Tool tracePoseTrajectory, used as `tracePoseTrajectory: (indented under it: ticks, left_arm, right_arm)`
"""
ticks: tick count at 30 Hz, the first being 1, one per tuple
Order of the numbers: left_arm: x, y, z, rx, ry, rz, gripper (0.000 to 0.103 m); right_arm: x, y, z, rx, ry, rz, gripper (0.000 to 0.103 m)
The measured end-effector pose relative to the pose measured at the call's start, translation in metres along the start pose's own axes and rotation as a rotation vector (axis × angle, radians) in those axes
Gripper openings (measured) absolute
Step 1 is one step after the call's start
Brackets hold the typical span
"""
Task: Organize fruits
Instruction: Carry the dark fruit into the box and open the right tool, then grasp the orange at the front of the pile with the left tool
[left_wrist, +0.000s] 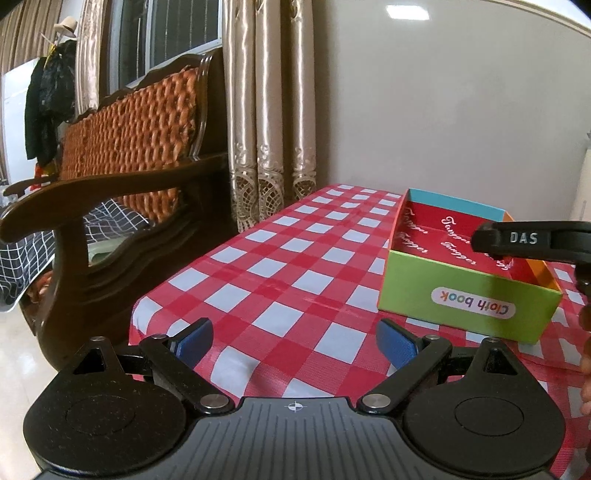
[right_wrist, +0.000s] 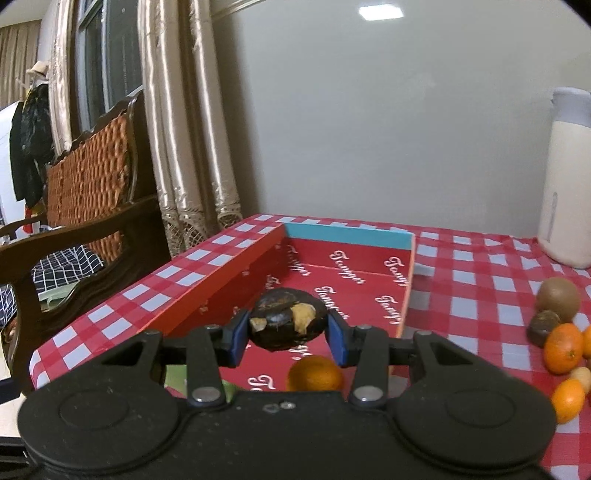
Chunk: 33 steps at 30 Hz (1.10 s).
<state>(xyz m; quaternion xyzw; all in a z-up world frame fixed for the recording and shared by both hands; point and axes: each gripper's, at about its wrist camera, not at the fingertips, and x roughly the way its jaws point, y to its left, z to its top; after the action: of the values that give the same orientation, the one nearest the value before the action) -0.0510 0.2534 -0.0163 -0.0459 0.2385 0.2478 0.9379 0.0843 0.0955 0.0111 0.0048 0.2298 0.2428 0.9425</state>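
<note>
The right gripper (right_wrist: 287, 334) pinches a blackened, peeling fruit (right_wrist: 288, 318) over the red-lined box (right_wrist: 221, 277); the left gripper's (left_wrist: 295, 345) fingers stand spread.

The box (left_wrist: 469, 295) reads "Cloth book" upside down outside, "Tangper" repeated inside; the right tool (left_wrist: 532, 242) reads "DAS".

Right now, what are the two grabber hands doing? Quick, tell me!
Left gripper: open, holding nothing, above the checkered tablecloth.
Right gripper: shut on a dark fruit, over the box.
</note>
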Motion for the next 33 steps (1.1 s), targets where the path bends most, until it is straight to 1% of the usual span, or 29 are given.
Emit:
tracePoseTrajectory:
  ticks: [1,2,3,5,8,14,19,26,29,33]
  left_arm:
    - [-0.001,-0.001,0.0,-0.001,-0.002,-0.002,0.094]
    - [-0.001,-0.002,0.001,-0.004,-0.003,-0.006,0.094]
    - [-0.001,-0.003,0.001,-0.006,-0.003,-0.008,0.094]
    - [-0.002,-0.005,0.002,-0.011,-0.009,-0.018,0.094]
    - [-0.003,-0.014,0.004,-0.01,-0.017,-0.035,0.094]
    - [-0.009,-0.045,0.008,0.005,-0.037,-0.096,0.094]
    - [-0.017,-0.085,0.011,0.051,-0.056,-0.156,0.094]
    - [-0.029,-0.151,0.009,0.119,-0.07,-0.275,0.094]
    - [-0.033,-0.181,0.007,0.154,-0.075,-0.323,0.094]
    - [-0.037,-0.216,0.004,0.192,-0.076,-0.374,0.094]
  right_arm:
    - [-0.001,0.001,0.0,-0.013,-0.012,-0.007,0.048]
    - [-0.003,0.002,0.0,-0.025,-0.026,-0.02,0.065]
    - [-0.009,0.002,0.001,-0.029,-0.049,-0.026,0.076]
    - [-0.021,-0.003,0.004,-0.028,-0.085,-0.03,0.075]
    - [-0.034,-0.015,0.007,-0.031,-0.104,-0.057,0.074]
    - [-0.067,-0.066,0.006,-0.007,-0.123,-0.166,0.074]
    - [-0.096,-0.113,0.004,0.016,-0.131,-0.268,0.074]
    - [-0.128,-0.176,-0.012,0.094,-0.12,-0.411,0.074]
    - [-0.139,-0.197,-0.018,0.116,-0.111,-0.458,0.074]
    - [-0.154,-0.219,-0.026,0.125,-0.101,-0.497,0.074]
